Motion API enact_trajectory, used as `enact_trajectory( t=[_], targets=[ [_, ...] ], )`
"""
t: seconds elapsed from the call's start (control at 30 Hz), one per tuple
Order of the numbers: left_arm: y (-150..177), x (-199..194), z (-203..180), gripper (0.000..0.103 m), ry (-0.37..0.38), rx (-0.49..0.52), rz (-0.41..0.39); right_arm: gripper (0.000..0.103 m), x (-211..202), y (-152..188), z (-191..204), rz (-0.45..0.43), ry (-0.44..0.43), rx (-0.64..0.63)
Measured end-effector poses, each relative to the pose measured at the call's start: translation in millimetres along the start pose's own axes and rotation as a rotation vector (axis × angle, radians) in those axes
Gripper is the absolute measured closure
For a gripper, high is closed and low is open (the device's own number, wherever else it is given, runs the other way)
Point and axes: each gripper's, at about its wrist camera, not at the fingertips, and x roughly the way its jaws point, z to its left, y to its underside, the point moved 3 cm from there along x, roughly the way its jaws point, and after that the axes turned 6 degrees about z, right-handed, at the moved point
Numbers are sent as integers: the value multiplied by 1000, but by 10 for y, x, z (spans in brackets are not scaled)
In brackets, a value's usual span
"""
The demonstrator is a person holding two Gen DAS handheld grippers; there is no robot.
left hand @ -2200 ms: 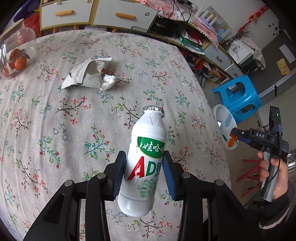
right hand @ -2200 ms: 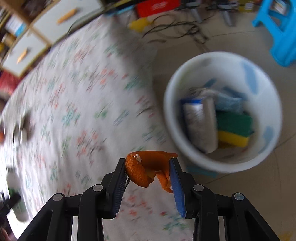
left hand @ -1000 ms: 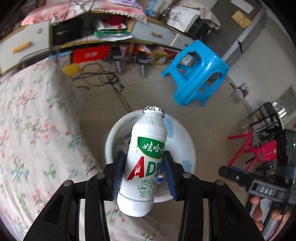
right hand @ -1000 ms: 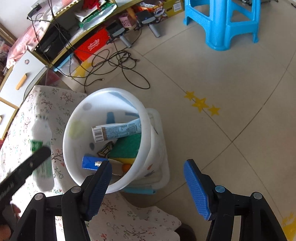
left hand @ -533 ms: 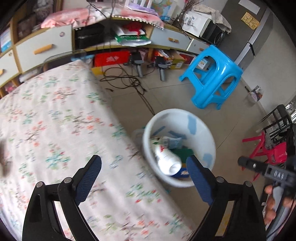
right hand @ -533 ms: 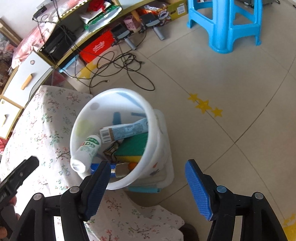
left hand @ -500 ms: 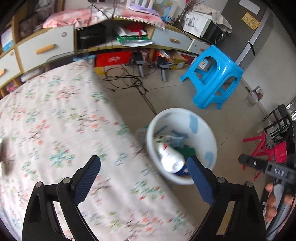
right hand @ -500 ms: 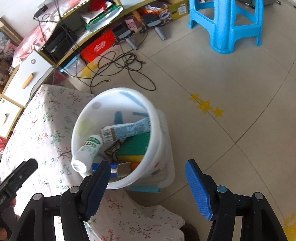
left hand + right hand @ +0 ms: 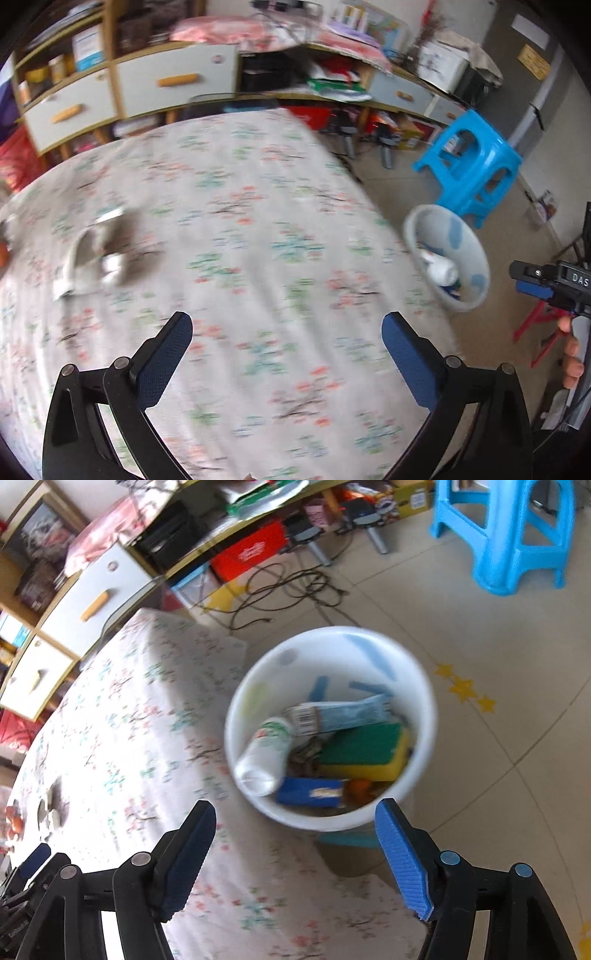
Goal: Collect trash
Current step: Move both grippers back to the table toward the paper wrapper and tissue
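White crumpled wrapper [image 9: 94, 254] lying on floral desk [image 9: 258, 229], ahead-left of wide-open, empty left claw [image 9: 286, 354], nearer than gaping, empty right claw [image 9: 295, 849] over bin [image 9: 424, 701]

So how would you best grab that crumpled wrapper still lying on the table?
Probably from above, with the open left gripper closing across a raised fold of the crumpled wrapper. It lies loosely bunched on the floral tablecloth, so the puckered ridges, not the flat edges, give the pads something to pinch. Blur hides finer detail.
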Motion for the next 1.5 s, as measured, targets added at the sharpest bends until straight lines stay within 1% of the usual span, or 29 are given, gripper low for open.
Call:
enact_trajectory(
  t=[0.07, 0.17, 0.23, 0.37, 0.47, 0.53, 0.6, 0.67, 0.77, 0.83, 0.87, 0.9, 0.93, 0.97, 1.0, 1.07, 1.1, 1.3, 1.5],
  targets=[
    [24, -26, 187, 0, -23, -27, -20, 26, 64, 14, 154, 9, 4, -23],
    [40, -70, 516, 0, -93, -71, -67, 26, 160, 41, 373, 24, 9, -53],
    [20, -73, 707, 0, -129, -102, -66, 26, 237, 53, 518, 34, 14, -70],
    [-82, -63, 1048, 0, -166, -133, -56, 26, 371, 72, 757, 55, 16, -93],
    [-171, -28, 1351, 0, -163, -206, -31, 26, 465, 87, 939, 66, 15, -103],
    [-219, 29, 1553, 0, -136, -285, -7, 25, 534, 100, 1073, 74, 8, -108],
    [-239, 79, 1666, 0, -95, -340, -6, 25, 604, 102, 1198, 83, 0, -114],
    [-267, 129, 1779, 2, -81, -384, -18, 25, 661, 114, 1312, 91, -4, -120],
    [-305, 207, 1845, 12, -79, -406, -15, 25, 772, 149, 1479, 108, -6, -134],
    [-304, 302, 1898, 22, -64, -418, 3, 25, 847, 182, 1573, 119, -4, -139],
    [-301, 351, 1918, 25, -59, -422, 15, 25, 871, 194, 1603, 123, -3, -137],
    [-298, 394, 1933, 31, -63, -422, 21, 25, 896, 203, 1629, 127, -3, -136],
    [-307, 383, 1927, 36, -85, -406, 0, 25, 925, 215, 1659, 132, -4, -137],
    [-319, 388, 1926, 43, -94, -393, 0, 25, 953, 229, 1696, 135, -4, -140],
    [-327, 397, 1924, 55, -89, -383, 7, 25, 970, 241, 1736, 136, 0, -144],
    [-316, 386, 1941, 59, -74, -383, 9, 25, 1001, 273, 1802, 136, 10, -160],
    [-305, 374, 1958, 66, -71, -387, 16, 25, 1013, 284, 1831, 135, 14, -167],
    [-183, 164, 2086, 70, -47, -412, 18, 25, 1138, 383, 2134, 132, 37, -244],
    [32, -194, 2278, 70, -20, -433, -14, 25, 1297, 515, 2545, 138, 18, -323]
  ],
)
